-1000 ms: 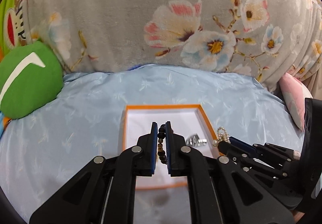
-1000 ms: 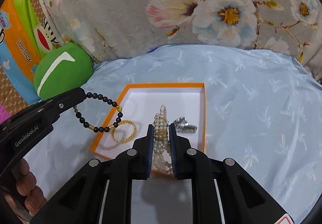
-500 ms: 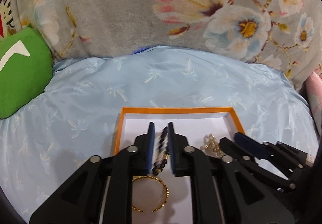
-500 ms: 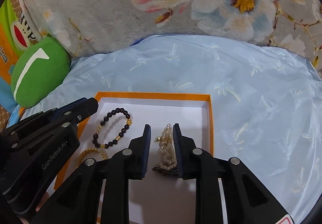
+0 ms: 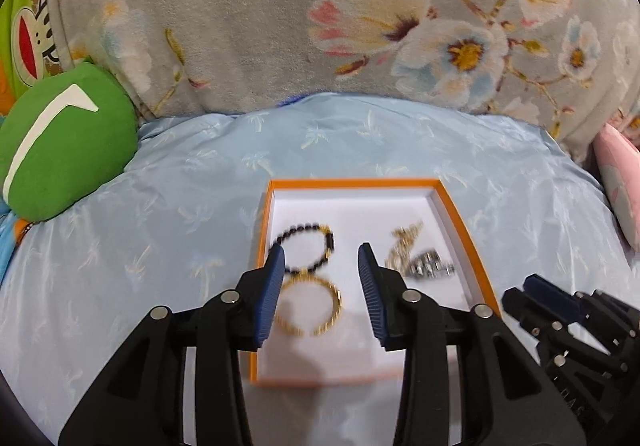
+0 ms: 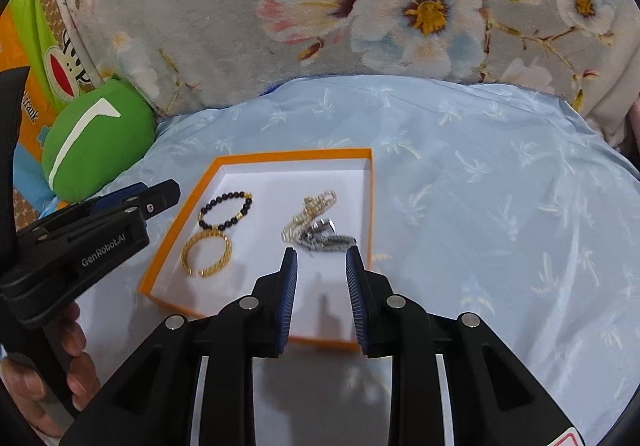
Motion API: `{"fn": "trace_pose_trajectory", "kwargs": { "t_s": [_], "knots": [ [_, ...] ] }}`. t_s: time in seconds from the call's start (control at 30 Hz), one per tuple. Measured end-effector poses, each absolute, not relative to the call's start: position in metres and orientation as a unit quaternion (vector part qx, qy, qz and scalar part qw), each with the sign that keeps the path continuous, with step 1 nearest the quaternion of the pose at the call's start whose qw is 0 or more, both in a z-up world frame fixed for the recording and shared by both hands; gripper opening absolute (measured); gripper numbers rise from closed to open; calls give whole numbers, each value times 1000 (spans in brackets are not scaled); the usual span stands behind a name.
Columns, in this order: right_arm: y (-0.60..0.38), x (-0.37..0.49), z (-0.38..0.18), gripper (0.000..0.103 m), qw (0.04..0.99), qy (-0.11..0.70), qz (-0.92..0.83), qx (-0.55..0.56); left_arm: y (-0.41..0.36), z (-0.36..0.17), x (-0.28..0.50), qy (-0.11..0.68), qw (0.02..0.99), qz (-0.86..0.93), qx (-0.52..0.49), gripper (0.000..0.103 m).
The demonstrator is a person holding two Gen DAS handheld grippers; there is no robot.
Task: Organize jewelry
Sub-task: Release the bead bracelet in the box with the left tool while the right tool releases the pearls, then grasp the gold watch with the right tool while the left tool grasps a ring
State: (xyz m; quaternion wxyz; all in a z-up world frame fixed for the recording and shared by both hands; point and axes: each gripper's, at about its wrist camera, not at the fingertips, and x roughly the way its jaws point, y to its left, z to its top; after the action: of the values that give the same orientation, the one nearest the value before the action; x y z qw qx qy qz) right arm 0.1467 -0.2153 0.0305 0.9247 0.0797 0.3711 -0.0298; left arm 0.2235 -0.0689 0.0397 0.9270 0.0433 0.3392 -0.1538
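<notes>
An orange-rimmed white box (image 5: 352, 181) (image 6: 296, 154) lies on the light blue bedspread. In its left half lie a black bead bracelet (image 5: 330, 240) (image 6: 222, 198) and a gold bangle (image 5: 338, 298) (image 6: 185, 256). A pearl bracelet (image 5: 404, 242) (image 6: 312, 207) and a silver piece (image 5: 426, 266) (image 6: 328, 236) lie in the right half. My left gripper (image 5: 321, 250) (image 6: 160, 191) hovers over the bangle, its jaws opening with nothing pressed between them. My right gripper (image 6: 321, 252) (image 5: 520, 288) stands open just short of the silver piece, holding nothing.
A green cushion (image 5: 68, 141) (image 6: 96, 133) rests at the left of the bed. A grey floral blanket (image 5: 320, 25) rises behind the box. A pink cushion (image 5: 616, 181) sits at the right edge. A person's hand (image 6: 72, 366) grips the left tool.
The left gripper let go of the black bead bracelet and the right let go of the pearl bracelet; both now lie in the box. Both grippers have opened and drawn back.
</notes>
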Motion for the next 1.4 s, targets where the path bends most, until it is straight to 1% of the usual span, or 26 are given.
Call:
{"fn": "trace_pose_trajectory", "kwargs": {
  "t_s": [0.1,0.27,0.43,0.63,0.87,0.9,0.93,0.97,1.07,1.2,1.23,1.33,1.4],
  "knots": [
    [-218,106,26,25,919,385,-28,81,-57,33,189,347,923,-158,57,39],
    [-211,50,13,25,910,410,-11,67,-33,11,142,382,908,-158,63,39],
    [-190,21,4,25,908,417,35,23,-15,-5,109,409,897,-157,53,39],
    [-171,22,-5,25,897,417,123,-78,-7,-16,81,428,887,-163,56,39],
    [-166,43,-24,25,858,455,197,-136,-6,-26,65,443,879,-167,52,39],
    [-164,43,-25,26,855,453,208,-142,-6,-27,64,444,879,-167,51,39],
    [-163,43,-26,32,851,454,220,-145,-7,-27,64,446,878,-168,49,39],
    [-162,44,-26,34,848,455,230,-146,-8,-27,63,448,877,-168,47,39],
    [-164,51,-29,37,842,469,235,-124,-10,-28,64,449,876,-169,48,39],
    [-172,45,-29,20,852,470,218,-80,-11,-26,62,447,877,-170,47,40],
    [-175,40,-30,17,855,471,210,-65,-11,-27,62,447,877,-170,47,42],
    [-184,27,-30,11,859,479,180,-21,-12,-27,61,449,876,-171,46,44],
    [-189,14,-30,11,860,485,161,8,-12,-27,60,451,875,-173,45,44]
  ]
}}
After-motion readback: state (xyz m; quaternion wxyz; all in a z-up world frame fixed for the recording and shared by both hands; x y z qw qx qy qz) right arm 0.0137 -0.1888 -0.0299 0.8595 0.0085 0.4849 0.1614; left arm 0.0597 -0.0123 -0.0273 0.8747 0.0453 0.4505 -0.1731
